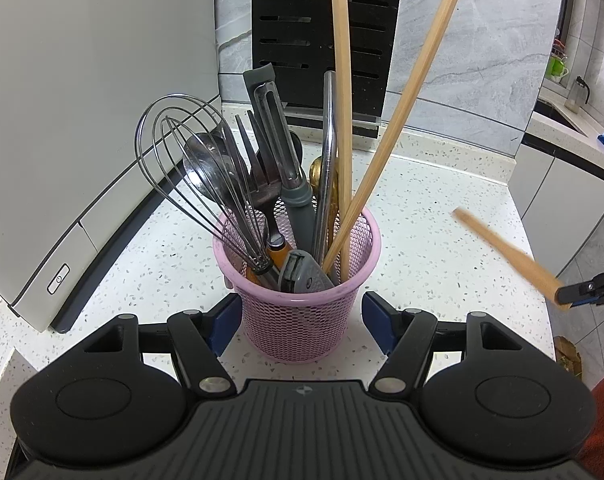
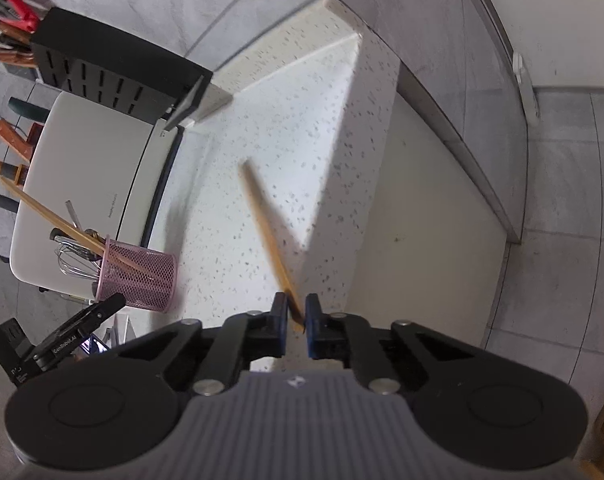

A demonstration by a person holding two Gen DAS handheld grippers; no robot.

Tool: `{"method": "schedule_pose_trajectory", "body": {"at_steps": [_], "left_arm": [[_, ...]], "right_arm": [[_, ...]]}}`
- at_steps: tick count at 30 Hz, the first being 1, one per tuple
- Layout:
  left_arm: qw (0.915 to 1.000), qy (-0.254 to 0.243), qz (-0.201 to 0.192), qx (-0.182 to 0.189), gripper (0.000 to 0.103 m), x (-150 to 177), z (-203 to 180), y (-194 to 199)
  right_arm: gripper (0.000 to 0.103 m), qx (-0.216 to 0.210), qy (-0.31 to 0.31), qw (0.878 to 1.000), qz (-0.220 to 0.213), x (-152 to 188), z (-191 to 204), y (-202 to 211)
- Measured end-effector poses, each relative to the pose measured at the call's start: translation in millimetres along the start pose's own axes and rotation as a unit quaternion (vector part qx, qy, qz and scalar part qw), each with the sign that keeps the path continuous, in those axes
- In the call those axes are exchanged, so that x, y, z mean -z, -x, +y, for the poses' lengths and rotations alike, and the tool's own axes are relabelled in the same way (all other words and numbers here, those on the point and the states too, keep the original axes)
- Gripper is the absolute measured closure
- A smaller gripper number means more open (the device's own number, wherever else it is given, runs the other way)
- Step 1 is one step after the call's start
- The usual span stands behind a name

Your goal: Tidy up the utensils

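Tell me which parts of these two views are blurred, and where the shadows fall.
Left wrist view: the pink basket and whisk are sharp; only the chopstick in the right tool smears. Right wrist view: that chopstick is motion-blurred, the counter soft, with a wedge of shadow beside it.

The pink basket (image 1: 302,320) looks like matt mesh – plastic or coated wire, hard to tell. In it, a whisk (image 1: 190,184) of shiny metal wire and two pale, smooth wooden chopsticks (image 1: 344,120). The tabletop (image 1: 442,216) is smooth speckled white stone. Each tool (image 2: 295,314) is matt black plastic with blue pads (image 2: 312,320) – a blurred wooden chopstick (image 2: 266,228) between them.
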State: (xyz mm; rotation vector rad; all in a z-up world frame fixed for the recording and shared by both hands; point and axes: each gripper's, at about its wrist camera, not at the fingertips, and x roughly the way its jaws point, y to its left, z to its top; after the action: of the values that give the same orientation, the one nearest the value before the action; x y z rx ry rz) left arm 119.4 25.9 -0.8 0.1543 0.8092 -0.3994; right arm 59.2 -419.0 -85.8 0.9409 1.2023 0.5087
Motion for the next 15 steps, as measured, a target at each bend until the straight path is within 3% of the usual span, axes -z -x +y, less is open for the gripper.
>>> {"method": "schedule_pose_trajectory", "body": {"at_steps": [8, 15], "left_arm": [[1.0000, 0.003, 0.000, 0.001, 0.025, 0.3, 0.2, 0.4], [1.0000, 0.005, -0.005, 0.005, 0.025, 0.4, 1.6, 3.6]], "right_arm": [[0.103, 0.016, 0.094, 0.995, -0.012, -7.6, 50.6, 17.5], [0.103, 0.020, 0.217, 0.976, 0.008, -6.0, 123.8, 16.6]]}}
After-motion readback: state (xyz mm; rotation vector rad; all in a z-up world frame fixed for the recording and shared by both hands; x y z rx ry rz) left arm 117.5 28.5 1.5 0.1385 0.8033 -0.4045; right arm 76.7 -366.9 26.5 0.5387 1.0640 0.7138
